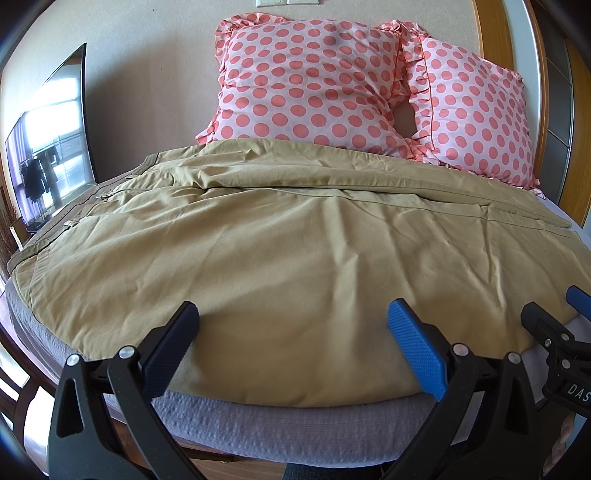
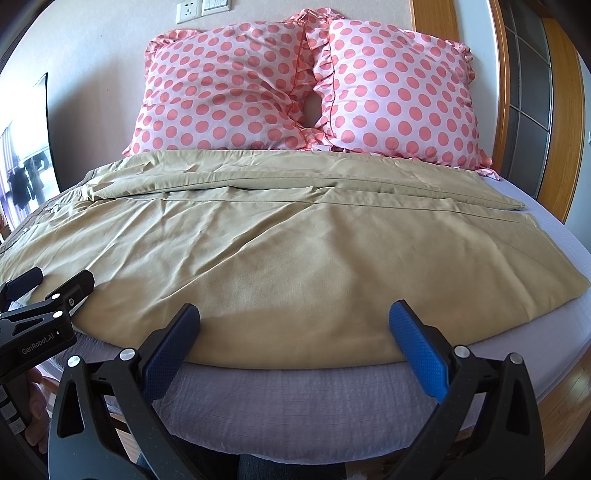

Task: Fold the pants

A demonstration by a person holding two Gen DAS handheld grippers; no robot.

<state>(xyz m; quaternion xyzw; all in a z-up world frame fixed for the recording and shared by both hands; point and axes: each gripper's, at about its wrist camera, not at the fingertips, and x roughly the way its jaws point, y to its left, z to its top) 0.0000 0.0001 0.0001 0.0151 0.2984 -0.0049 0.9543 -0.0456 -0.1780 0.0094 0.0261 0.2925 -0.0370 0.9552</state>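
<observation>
Khaki cotton covers most of the bed: one pair of pants (image 1: 280, 236) lies spread flat across a grey quilted mattress cover (image 1: 258, 424), waistband at the left, legs running right, near hem along the near edge. Two pink polka-dot pillows (image 2: 225, 88) (image 2: 399, 92) stand against the far wall. Two grippers hover over the near hem, the left gripper (image 1: 291, 332) and the right gripper (image 2: 293, 332), each with its fingers spread wide and holding nothing. The left wrist view alone shows a television (image 1: 51, 147) at far left mirroring a bright window; it catches the right gripper at its right margin. The right wrist view alone shows a wall socket (image 2: 188, 7) above the pillows and a wood-framed door (image 2: 532, 92) at right, with the left gripper at its left margin.
</observation>
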